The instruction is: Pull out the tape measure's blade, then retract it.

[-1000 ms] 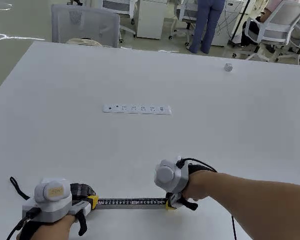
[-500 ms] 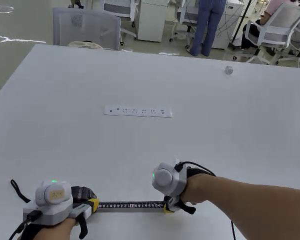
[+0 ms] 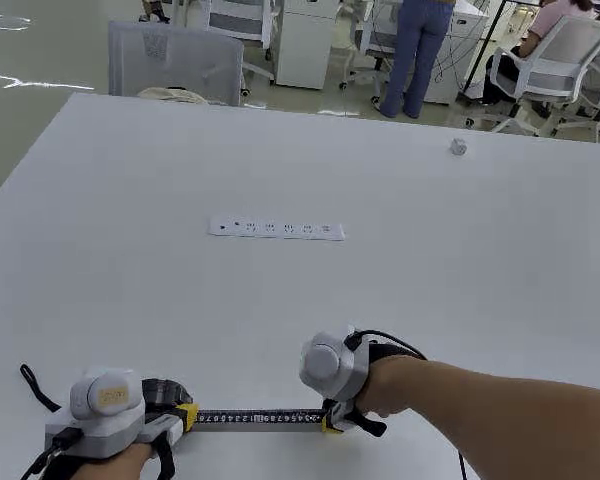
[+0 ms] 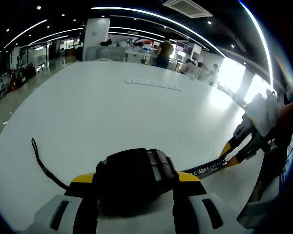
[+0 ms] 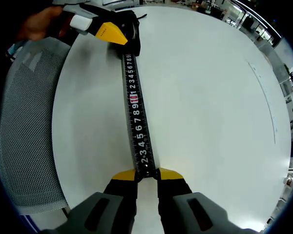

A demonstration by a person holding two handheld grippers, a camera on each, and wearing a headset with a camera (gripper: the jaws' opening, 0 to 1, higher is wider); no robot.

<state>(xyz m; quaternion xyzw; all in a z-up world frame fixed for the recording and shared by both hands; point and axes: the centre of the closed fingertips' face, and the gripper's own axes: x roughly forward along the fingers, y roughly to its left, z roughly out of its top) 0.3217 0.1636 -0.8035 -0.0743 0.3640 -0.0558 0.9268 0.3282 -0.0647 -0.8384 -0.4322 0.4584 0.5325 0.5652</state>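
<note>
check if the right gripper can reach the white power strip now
Likely not yet: the right gripper is shut on the black tape blade, though bare table leads to the white power strip.

The white bench (image 3: 130, 250) carries a white power strip (image 3: 276, 229) lying flat near its middle, roughly parallel to the far edge. A small grey lump (image 3: 458, 147) sits close to the far edge, towards the right corner, well apart from the strip. Beyond the far edge stand a grey mesh chair (image 3: 170, 60), a white cabinet (image 3: 305, 35), a person in jeans (image 3: 415, 50) and another chair (image 3: 570, 60).
</note>
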